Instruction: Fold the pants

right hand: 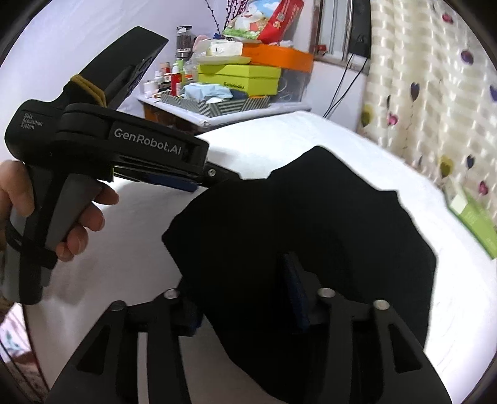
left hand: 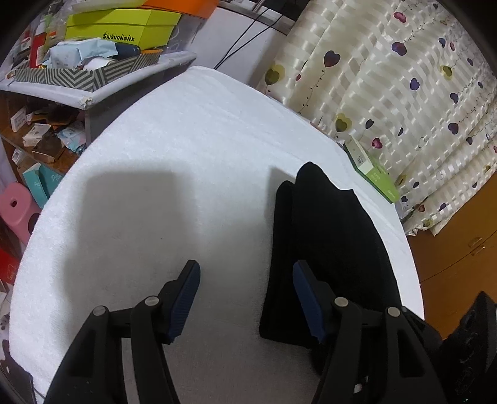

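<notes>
The black pants (left hand: 329,248) lie folded into a compact bundle on the white towel-covered surface (left hand: 174,161), toward its right side in the left wrist view, with the far end near the heart-print curtain (left hand: 388,77).

The left claw (left hand: 247,300) hovers above the white cloth with its blue-padded fingers (left hand: 183,301) spread wide — nothing is between them. Its right finger overlaps the near left edge of the pants in the picture; whether it touches the fabric cannot be told.

In the right wrist view the right claw (right hand: 242,295) is also spread, its fingers straddling a raised fold of the pants (right hand: 295,217): the dark cloth covers most of the left finger, and the right blue pad (right hand: 295,292) stands against the fabric without a clear pinch. To the left a hand (right hand: 71,217) grips the other device's handle, which is marked GenRobot.AI.

Behind the surface a cluttered shelf (left hand: 93,80) carries a yellow-green box (left hand: 124,28) — a green box (left hand: 376,174) lies by the curtain.
</notes>
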`<state>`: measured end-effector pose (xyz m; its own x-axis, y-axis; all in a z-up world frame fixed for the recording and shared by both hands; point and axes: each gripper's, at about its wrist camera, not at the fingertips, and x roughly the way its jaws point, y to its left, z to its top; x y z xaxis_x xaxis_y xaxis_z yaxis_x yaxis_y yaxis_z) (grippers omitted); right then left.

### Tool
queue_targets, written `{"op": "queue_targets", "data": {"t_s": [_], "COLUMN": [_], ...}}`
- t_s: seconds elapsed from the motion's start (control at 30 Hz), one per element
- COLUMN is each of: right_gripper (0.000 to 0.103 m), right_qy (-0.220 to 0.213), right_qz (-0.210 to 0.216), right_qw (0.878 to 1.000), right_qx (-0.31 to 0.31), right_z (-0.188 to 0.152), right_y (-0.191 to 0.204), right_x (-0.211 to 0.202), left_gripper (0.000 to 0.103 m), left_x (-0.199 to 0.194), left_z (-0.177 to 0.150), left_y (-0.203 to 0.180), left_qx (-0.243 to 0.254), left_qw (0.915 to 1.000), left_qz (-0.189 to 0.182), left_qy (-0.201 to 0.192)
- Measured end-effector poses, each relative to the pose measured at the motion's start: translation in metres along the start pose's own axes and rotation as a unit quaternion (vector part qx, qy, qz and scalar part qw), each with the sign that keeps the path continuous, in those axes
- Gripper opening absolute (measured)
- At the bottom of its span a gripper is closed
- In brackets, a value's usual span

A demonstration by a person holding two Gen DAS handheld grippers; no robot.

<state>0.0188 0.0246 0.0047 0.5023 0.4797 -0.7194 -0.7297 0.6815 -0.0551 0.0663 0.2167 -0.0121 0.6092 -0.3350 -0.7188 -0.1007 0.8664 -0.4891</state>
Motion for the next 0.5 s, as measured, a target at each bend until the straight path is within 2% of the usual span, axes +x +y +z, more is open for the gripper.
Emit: {"op": "queue_targets", "data": {"t_s": [0.17,0.23,0.33,0.5], "right_gripper": [0.07,0.074,0.074,0.073], "right_qy": [0.021,0.026,0.033,0.032], "right_qz": [-0.029,-0.043,-0.059,-0.07], "right_qw": [0.998,0.997,0.995,0.994], "right_qx": [-0.049,-0.063,-0.069,-0.073], "right_z": [0.005,0.007,0.012,0.014], "right_y": [0.022,0.028,0.032,0.03], "right_x": [0.014,0.02,0.028,0.031], "left_gripper": [0.065,0.065,0.065,0.065], "left_x": [-0.006,-0.01,-0.015,-0.016], "left_z": [0.001,0.003,0.007,0.008], "left_y": [-0.002,0.001,0.006,0.012], "left_qx": [0.003,-0.004,-0.013,-0.018], "left_qw": [0.9999,0.9998,0.9995,0.9995], "left_qz": [0.008,0.002,0.01,0.011], "left_qy": [-0.011,-0.017,-0.028,-0.025]}}
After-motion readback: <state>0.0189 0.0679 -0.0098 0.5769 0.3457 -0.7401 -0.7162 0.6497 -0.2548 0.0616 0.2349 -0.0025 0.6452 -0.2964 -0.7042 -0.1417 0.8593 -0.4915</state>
